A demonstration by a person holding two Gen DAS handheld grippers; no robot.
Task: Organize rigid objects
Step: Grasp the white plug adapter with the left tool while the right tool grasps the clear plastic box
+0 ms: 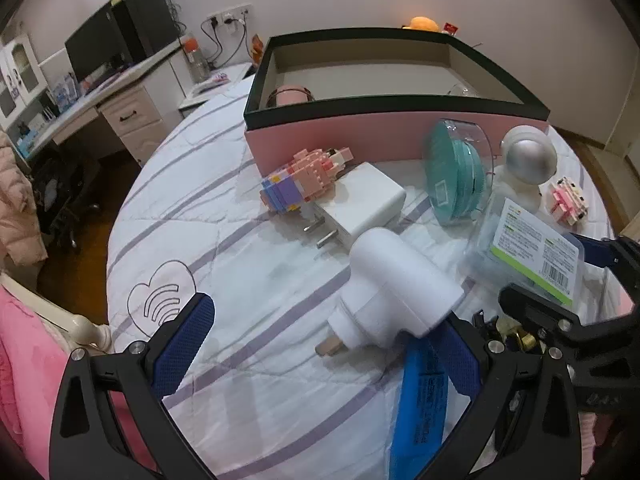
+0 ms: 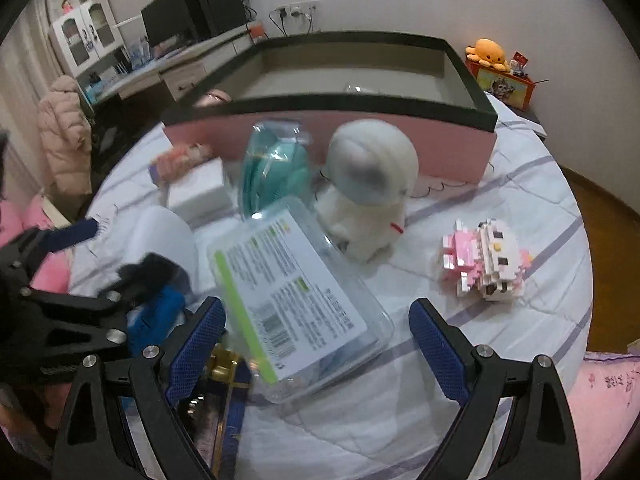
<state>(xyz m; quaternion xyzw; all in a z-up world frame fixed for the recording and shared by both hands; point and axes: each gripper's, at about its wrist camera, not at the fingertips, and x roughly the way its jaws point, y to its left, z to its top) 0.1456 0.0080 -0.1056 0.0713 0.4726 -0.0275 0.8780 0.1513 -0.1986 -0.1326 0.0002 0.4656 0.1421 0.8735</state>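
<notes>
Two hand-held grippers are hovering over a bed (image 1: 248, 264) spread with a white, purple-striped cover. The left gripper (image 1: 324, 344) is standing with its jaws wide, nothing pressed by its pads; a white plug adapter (image 1: 396, 292) is lying between and just ahead of its fingers, brass pins pointing back toward the gripper, and a blue packet (image 1: 420, 408) is lying close to the inner side of its right finger. Farther ahead of this gripper, a flat white charger (image 1: 360, 204) is resting beside a pink and purple brick figure (image 1: 296, 180), the figure touching its far edge. The right gripper (image 2: 320, 340) is likewise standing wide, gripping nothing; a clear plastic case with a white and green label (image 2: 296, 300) is lying tilted between its fingers, near its left finger. Ahead of that case, a teal disc in clear packaging (image 2: 276, 168) and a round white figure (image 2: 368, 184) are standing side by side, and to the right of the gripper a pink and white brick figure (image 2: 484, 260) is sitting well apart. Beyond everything, a large pink box with a dark rim (image 1: 360, 136) is lying open on the bed; a pink item (image 1: 290, 94) is showing inside its left end.
</notes>
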